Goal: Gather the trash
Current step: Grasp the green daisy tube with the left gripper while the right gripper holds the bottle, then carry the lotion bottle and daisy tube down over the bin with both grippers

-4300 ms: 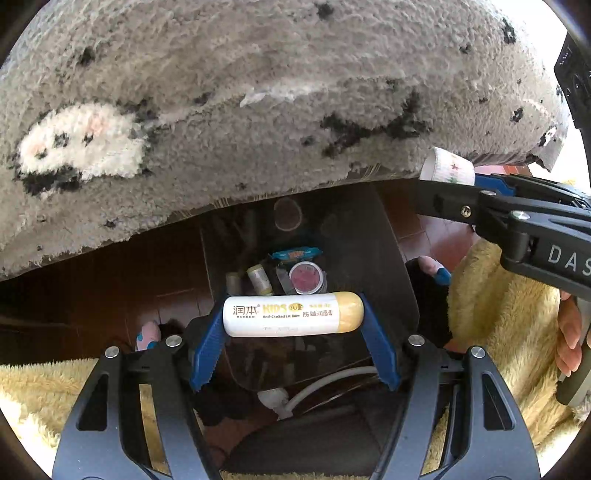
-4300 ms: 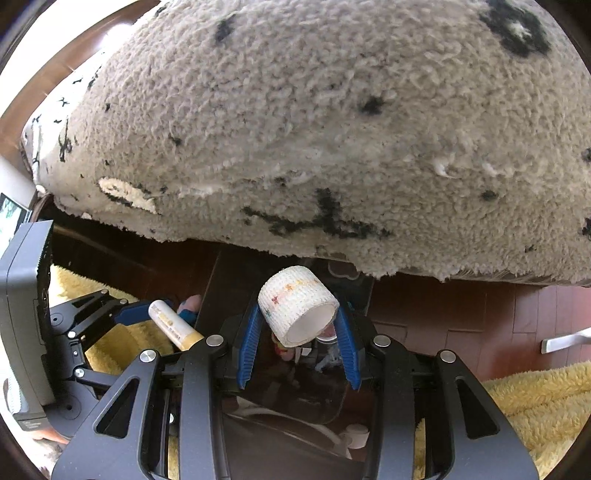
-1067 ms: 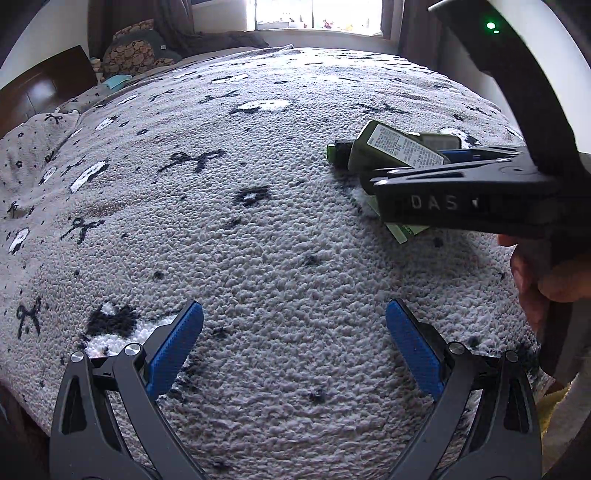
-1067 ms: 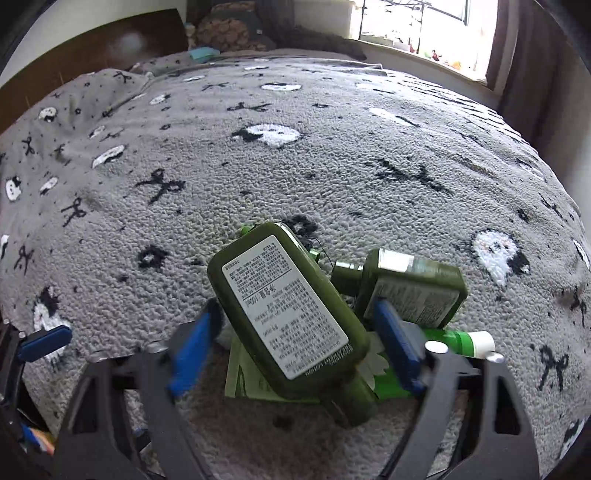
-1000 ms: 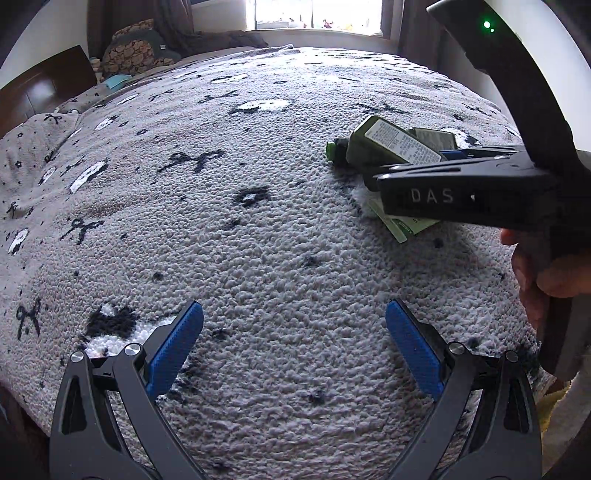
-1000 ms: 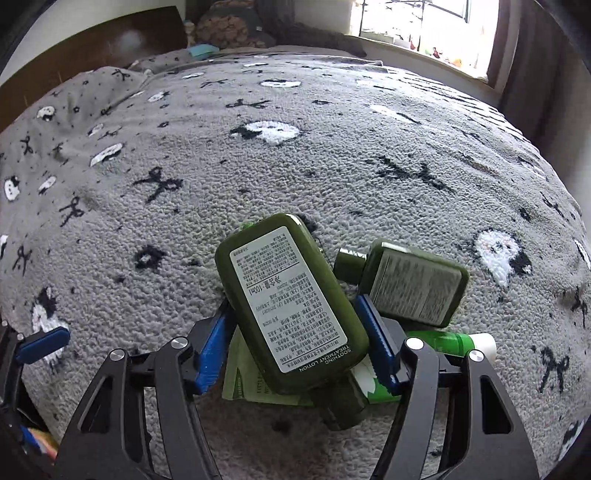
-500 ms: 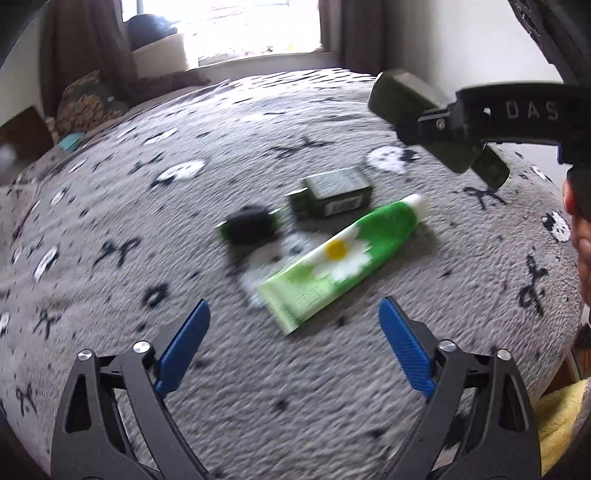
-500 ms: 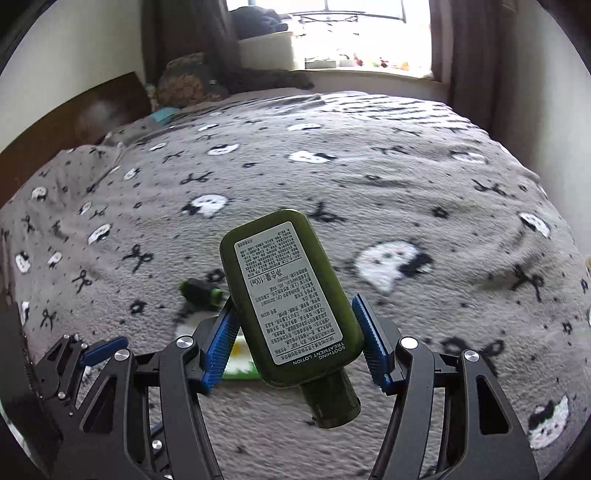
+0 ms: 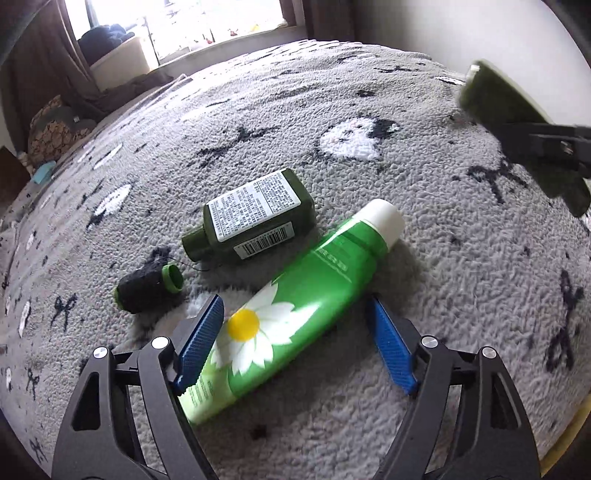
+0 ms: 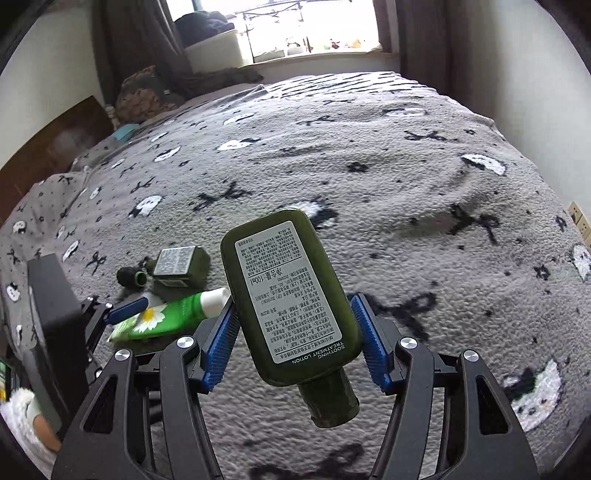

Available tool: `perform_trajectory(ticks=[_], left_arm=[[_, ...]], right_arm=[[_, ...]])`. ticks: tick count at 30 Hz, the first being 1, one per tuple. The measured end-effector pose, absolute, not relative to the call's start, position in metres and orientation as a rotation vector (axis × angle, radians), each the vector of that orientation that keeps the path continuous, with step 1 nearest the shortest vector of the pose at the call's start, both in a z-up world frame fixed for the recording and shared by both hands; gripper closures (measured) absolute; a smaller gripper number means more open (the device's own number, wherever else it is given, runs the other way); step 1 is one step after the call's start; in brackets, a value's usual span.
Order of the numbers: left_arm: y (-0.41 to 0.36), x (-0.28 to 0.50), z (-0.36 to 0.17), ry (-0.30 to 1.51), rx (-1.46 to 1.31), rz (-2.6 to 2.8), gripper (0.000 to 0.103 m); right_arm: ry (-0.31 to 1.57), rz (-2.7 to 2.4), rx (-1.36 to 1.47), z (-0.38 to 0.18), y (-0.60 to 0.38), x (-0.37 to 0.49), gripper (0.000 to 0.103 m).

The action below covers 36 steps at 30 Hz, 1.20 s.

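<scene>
My right gripper [image 10: 295, 343] is shut on a dark green lotion bottle [image 10: 291, 295], held cap-down above the bed; it also shows blurred at the right of the left wrist view [image 9: 517, 125]. My left gripper [image 9: 295, 343] is open, its blue pads on either side of a bright green daisy tube [image 9: 291, 310] lying on the blanket, not closed on it. The tube also shows in the right wrist view [image 10: 170, 314]. A smaller dark green bottle [image 9: 255, 214] and a black thread spool [image 9: 147, 288] lie just beyond the tube.
A grey fleece blanket [image 10: 406, 184] with black bows and white patches covers the bed. Pillows [image 10: 144, 96] and a window [image 10: 310, 26] are at the far end. A wall runs along the bed's right side [image 10: 554, 92].
My right gripper has lifted the lotion bottle up and away from the pile. My left gripper has moved forward so its open pads now straddle the daisy tube.
</scene>
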<state>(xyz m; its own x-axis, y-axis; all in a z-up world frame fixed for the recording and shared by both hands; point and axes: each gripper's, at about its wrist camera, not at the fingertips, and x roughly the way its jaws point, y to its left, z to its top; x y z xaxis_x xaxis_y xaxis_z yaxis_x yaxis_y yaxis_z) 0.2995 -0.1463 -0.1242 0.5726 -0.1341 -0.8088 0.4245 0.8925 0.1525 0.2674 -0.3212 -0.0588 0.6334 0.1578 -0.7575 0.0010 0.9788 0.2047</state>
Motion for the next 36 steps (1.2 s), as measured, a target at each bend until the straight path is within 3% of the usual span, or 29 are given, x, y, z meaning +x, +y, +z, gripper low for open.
perform_trajectory(ticks=[3, 6, 10, 12, 22, 36], left_arm=[[-0.145, 0.307, -0.125, 0.929, 0.313, -0.335, 0.033], [-0.144, 0.308, -0.122, 0.939, 0.270, -0.347, 0.066], [-0.146, 0.300, -0.115, 0.948, 0.259, -0.372, 0.089], [-0.146, 0.294, -0.114, 0.955, 0.259, -0.387, 0.093], [-0.124, 0.259, -0.093, 0.935, 0.207, -0.403, 0.097], [-0.079, 0.175, -0.020, 0.785, 0.164, -0.407, 0.097]], right_arm=[[0.880, 0.079, 0.203, -0.060, -0.331, 0.264, 0.042], [0.881, 0.070, 0.209, -0.062, -0.339, 0.260, 0.042], [0.879, 0.068, 0.212, -0.064, -0.343, 0.254, 0.042], [0.877, 0.077, 0.212, -0.063, -0.341, 0.249, 0.042], [0.828, 0.124, 0.201, -0.046, -0.321, 0.216, 0.042], [0.670, 0.183, 0.132, 0.012, -0.294, 0.123, 0.043]])
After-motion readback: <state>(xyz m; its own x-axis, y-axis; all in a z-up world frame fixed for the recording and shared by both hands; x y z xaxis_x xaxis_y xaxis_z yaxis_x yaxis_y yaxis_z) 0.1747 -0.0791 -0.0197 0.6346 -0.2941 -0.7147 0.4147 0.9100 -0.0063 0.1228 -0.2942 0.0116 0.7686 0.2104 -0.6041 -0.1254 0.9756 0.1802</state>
